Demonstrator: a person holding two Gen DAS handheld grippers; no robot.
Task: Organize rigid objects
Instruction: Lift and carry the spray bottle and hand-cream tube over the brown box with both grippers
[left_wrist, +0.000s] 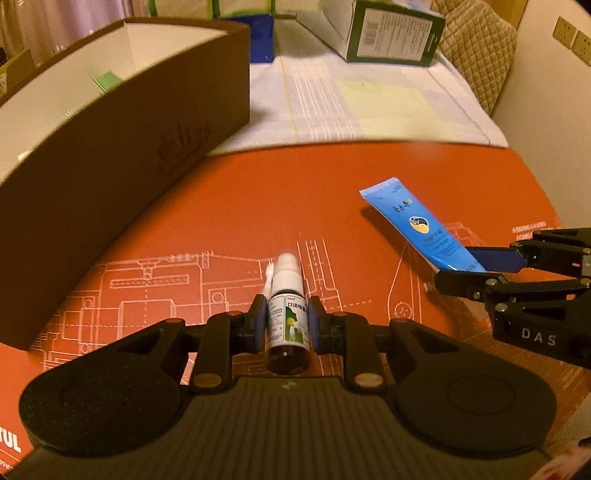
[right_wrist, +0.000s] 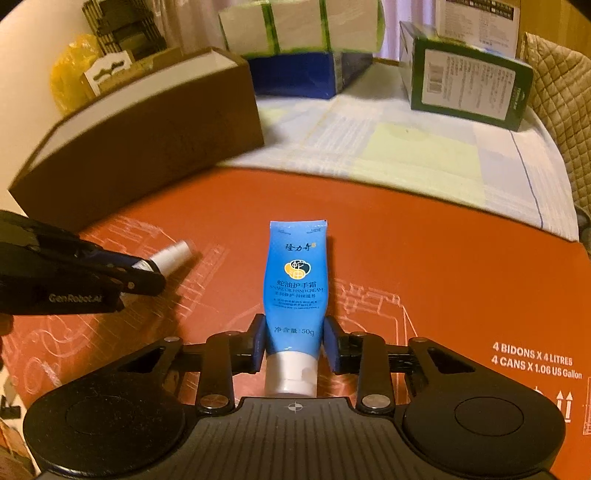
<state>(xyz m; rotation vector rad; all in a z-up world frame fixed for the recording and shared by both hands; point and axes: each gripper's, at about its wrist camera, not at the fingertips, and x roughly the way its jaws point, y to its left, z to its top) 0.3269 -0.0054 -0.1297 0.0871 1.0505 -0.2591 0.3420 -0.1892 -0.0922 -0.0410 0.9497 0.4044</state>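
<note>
My left gripper (left_wrist: 286, 321) is shut on a small brown spray bottle (left_wrist: 287, 321) with a white cap and a white-green label, held just above the orange cardboard sheet (left_wrist: 258, 206). In the right wrist view that bottle's white cap (right_wrist: 173, 256) sticks out of the left gripper (right_wrist: 147, 271). My right gripper (right_wrist: 294, 338) is shut on a blue hand cream tube (right_wrist: 297, 284), gripped near its white cap, crimped end pointing away. The left wrist view shows the same tube (left_wrist: 417, 229) held by the right gripper (left_wrist: 476, 264) at the right.
An open brown box (left_wrist: 122, 122) with a white inside stands at the left; the right wrist view shows this box (right_wrist: 147, 129) too. Behind the orange sheet lies a checked cloth (left_wrist: 369, 99), with a green-white carton (left_wrist: 391, 33) and a blue box (right_wrist: 306, 74) at the back.
</note>
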